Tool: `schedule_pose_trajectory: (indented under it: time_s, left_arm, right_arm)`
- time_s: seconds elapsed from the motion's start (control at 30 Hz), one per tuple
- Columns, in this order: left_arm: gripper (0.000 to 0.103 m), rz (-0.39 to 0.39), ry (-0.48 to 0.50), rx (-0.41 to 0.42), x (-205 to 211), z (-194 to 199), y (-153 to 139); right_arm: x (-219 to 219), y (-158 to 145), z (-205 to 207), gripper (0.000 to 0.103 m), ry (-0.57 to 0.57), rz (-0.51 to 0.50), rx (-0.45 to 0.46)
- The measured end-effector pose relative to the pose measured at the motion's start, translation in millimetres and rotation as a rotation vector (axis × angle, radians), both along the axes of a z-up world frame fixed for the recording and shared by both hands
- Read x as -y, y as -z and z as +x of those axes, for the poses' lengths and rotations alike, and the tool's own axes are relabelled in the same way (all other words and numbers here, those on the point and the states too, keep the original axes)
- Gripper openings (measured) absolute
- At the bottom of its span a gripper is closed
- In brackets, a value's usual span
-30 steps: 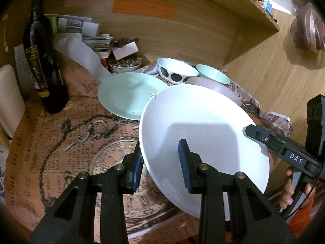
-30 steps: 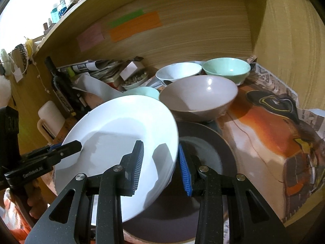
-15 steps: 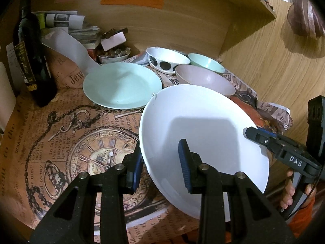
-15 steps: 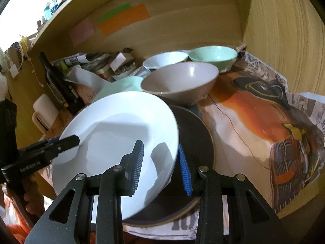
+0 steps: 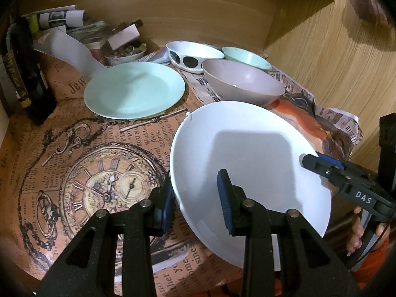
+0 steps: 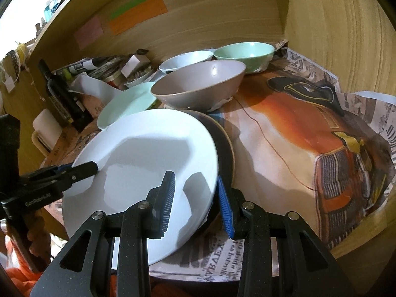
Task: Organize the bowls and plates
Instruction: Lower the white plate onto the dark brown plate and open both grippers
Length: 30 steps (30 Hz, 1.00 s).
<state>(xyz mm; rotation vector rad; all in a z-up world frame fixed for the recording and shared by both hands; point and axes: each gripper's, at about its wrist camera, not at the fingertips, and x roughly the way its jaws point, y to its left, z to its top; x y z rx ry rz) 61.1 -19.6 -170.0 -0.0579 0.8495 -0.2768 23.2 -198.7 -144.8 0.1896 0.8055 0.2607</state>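
Observation:
A large white plate [image 5: 250, 163] is held tilted above the table between both grippers. My left gripper [image 5: 196, 200] is shut on its left rim. My right gripper [image 6: 196, 198] is shut on its right rim, and it also shows in the left wrist view [image 5: 319, 165]. A dark plate [image 6: 222, 146] lies under the white plate [image 6: 148, 163]. A mint plate [image 5: 135, 90] lies behind. A taupe bowl [image 5: 243, 83], a white bowl with black ovals [image 5: 195, 55] and a mint bowl [image 5: 245, 57] stand at the back.
A dark wine bottle [image 5: 23, 74] stands at the far left. Rolled papers, a small box and a dish of small items [image 5: 125, 52] crowd the back wall. A wooden side wall [image 6: 346, 37] closes the right. Newspaper covers the table [image 5: 74, 136].
Both grippers have pulled back and up with the white plate, so the bowls and mint plate sit farther away. The dark plate is more exposed.

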Motion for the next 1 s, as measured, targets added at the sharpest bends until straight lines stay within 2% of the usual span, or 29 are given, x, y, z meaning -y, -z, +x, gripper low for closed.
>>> schedule_pose_trajectory:
  time_s: [0.6,0.83,1.0]
  left_arm:
    - [0.035,-0.022,0.006,-0.049,4.2,19.4,11.7]
    - [0.035,0.006,0.011,-0.036,8.4,18.1,14.3]
    - [0.035,0.04,0.013,-0.002,12.0,16.5,14.1]
  right_arm:
    - [5.3,0.5,8.3,0.031,0.019,0.012,0.03]
    - [-0.4,-0.1,9.6,0.031,0.028,-0.08,0.078]
    - [1.3,0.3,14.4,0.031,0.028,-0.083,0.074]
